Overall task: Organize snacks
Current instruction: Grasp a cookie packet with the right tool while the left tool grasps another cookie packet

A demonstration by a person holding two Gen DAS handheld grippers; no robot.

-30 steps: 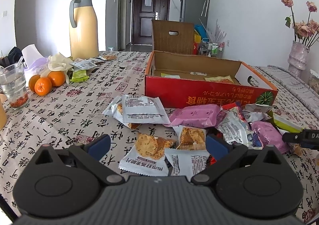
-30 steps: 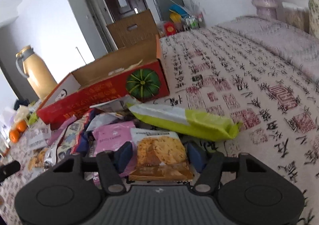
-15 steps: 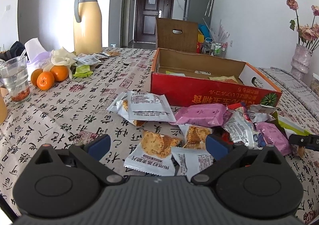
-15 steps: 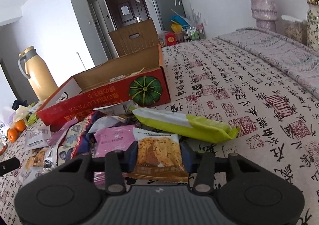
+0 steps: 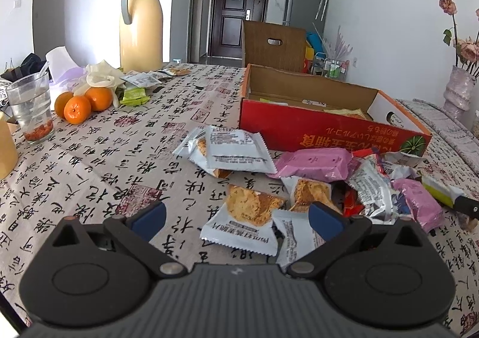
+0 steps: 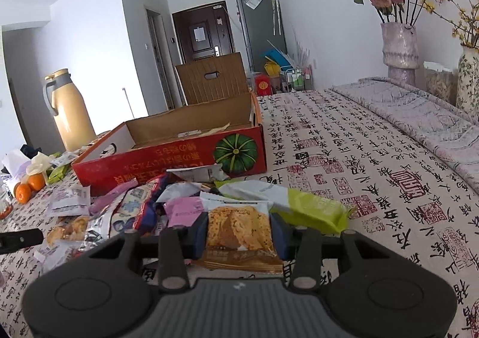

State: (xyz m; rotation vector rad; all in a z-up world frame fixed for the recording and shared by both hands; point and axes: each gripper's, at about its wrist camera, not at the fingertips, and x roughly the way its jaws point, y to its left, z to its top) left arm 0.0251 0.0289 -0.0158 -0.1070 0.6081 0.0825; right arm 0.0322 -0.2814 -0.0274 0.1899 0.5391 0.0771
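A pile of snack packets lies in front of an open red cardboard box [image 5: 326, 131], which also shows in the right wrist view [image 6: 167, 155]. My right gripper [image 6: 239, 230] is shut on a clear cracker packet [image 6: 239, 233] and holds it just above the pile. A green packet [image 6: 302, 206] and a pink packet [image 6: 182, 209] lie just beyond it. My left gripper [image 5: 236, 218] is open, above a cracker packet [image 5: 242, 218] on the tablecloth. A pink packet [image 5: 314, 164] and a white packet [image 5: 233, 152] lie further on.
A yellow thermos [image 5: 140, 24], oranges [image 5: 80, 104], a glass [image 5: 30, 107] and tissues stand at the left. A brown box flap [image 5: 272, 42] rises behind the red box. Flower vases [image 6: 399, 48] stand at the right edge. A folded cloth [image 6: 419, 116] lies at the right.
My right gripper closed on the cracker packet and lifted it slightly off the pile. My left gripper stayed open and shifted a little, with the view rising.
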